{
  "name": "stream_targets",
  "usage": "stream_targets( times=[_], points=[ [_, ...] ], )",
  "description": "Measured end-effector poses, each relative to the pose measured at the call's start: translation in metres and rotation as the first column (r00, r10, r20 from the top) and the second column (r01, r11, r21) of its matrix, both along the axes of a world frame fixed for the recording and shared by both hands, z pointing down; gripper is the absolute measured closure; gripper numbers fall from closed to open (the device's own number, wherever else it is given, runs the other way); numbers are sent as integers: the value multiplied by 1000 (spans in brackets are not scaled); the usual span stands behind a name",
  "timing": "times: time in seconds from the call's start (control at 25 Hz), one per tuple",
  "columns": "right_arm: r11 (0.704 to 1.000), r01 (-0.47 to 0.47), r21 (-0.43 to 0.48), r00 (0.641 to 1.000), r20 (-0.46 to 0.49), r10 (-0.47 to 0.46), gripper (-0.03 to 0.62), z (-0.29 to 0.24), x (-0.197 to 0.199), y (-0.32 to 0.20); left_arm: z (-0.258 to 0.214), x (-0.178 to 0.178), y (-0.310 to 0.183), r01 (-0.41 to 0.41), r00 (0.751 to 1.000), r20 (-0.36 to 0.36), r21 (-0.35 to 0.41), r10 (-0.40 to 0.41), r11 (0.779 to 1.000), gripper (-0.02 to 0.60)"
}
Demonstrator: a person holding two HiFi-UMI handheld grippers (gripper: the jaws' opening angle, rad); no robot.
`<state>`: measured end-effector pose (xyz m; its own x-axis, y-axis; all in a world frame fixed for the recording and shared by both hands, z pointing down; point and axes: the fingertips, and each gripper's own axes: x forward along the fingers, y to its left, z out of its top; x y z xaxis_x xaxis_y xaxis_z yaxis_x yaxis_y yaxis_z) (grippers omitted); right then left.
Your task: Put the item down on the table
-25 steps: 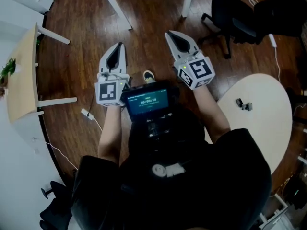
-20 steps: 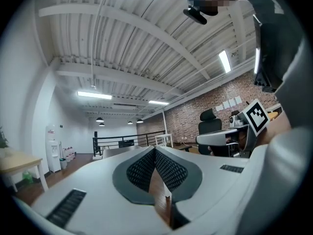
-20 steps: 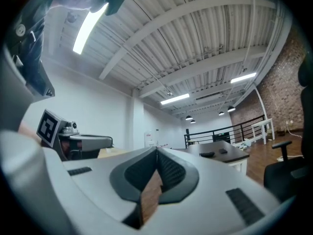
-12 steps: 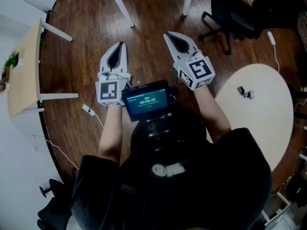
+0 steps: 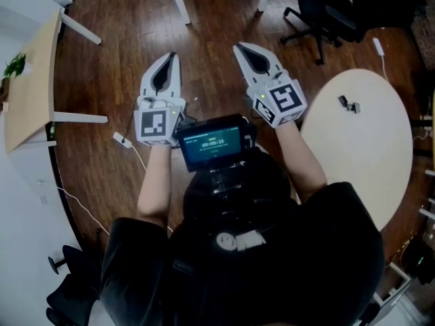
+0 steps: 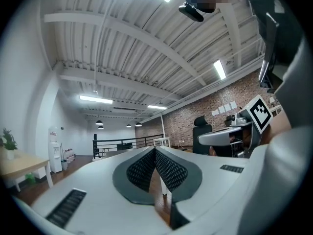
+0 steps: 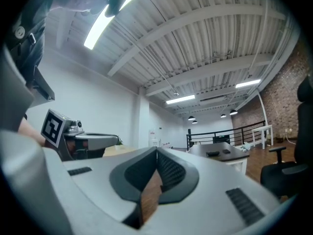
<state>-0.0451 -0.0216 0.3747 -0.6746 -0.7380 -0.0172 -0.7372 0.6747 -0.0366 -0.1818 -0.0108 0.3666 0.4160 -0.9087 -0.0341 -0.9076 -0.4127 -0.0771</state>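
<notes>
Nearest the lens: a dark garment (image 5: 238,263) and, at chest height, a lit screen (image 5: 212,142) between two bare forearms.

Just beyond the screen: left gripper (image 5: 169,57) (image 6: 155,151) and right gripper (image 5: 240,47) (image 7: 156,152), side by side, held level above the wooden floor (image 5: 122,66). Each with its marker cube (image 5: 153,125) at the rear. Both closed, ribbed pads pressed together, nothing between them in either gripper view.

On the floor beside the left forearm: a white plug (image 5: 122,140) on a thin cable.

To the right, level with the grippers: a pale round table (image 5: 367,148), bearing a small dark object (image 5: 349,103) near its far edge, well apart from both grippers. Too small to identify.

Farther out: a light wooden table (image 5: 27,94) with a green plant (image 5: 13,65) at left, white table legs (image 5: 178,2) at top centre, a black office chair (image 5: 326,12) at top right.
</notes>
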Motion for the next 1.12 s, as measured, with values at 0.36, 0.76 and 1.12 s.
stream_targets(
  times=[0.36, 0.76, 1.12],
  points=[
    [998, -55, 28, 998, -39, 56, 591, -15, -8, 91, 0, -13, 85, -23, 999, -33, 13, 24, 1000, 581],
    [998, -48, 29, 998, -26, 48, 591, -22, 22, 135, -6, 19, 131, -28, 999, -26, 3, 28, 1000, 581],
    [1000, -16, 27, 1000, 17, 15, 591, -23, 54, 143, -11, 52, 146, 19, 1000, -9, 1, -19, 1000, 581]
  ],
)
